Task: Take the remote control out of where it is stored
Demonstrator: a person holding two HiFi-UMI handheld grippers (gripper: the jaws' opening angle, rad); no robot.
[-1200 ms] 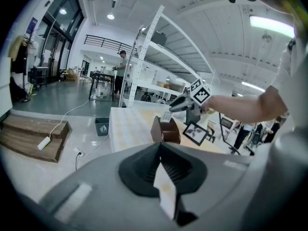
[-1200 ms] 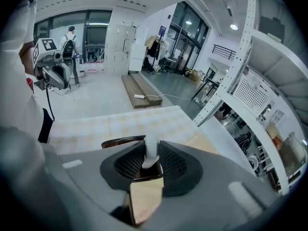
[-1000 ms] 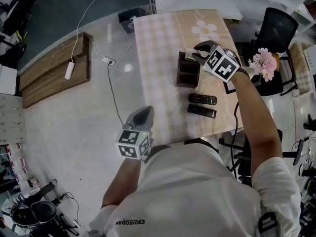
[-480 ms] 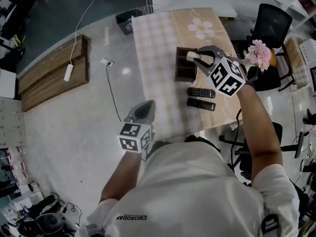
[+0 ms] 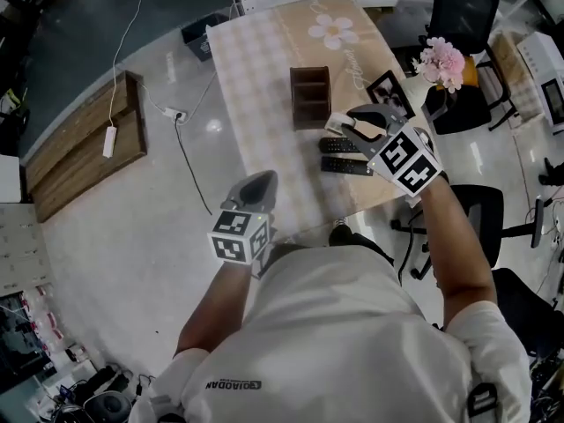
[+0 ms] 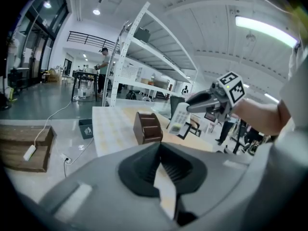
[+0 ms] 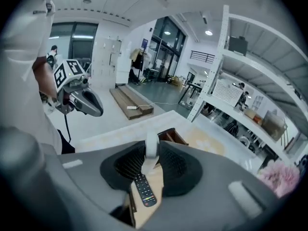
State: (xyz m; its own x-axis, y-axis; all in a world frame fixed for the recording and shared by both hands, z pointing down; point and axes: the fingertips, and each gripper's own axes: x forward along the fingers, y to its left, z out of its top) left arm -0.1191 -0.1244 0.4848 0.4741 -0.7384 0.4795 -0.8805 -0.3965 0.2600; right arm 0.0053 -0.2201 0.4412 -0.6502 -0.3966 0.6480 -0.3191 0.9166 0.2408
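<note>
Three remotes show: one white remote point(image 5: 338, 122) and, at its 6 o'clock, two black remotes point(image 5: 344, 166). There is one brown holder point(image 5: 310, 97), one picture frame point(image 5: 388, 91) and one flower bunch point(image 5: 441, 60).

The remote point(image 6: 179, 119) in my right tongs point(image 5: 345, 123) is smooth white plastic; the holder point(image 5: 310, 95) beyond it looks dark matt wood.

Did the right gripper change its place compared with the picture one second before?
Yes. The right gripper, shut on the white remote, has left the brown box and come toward the person; it is now above the black remotes.
</note>
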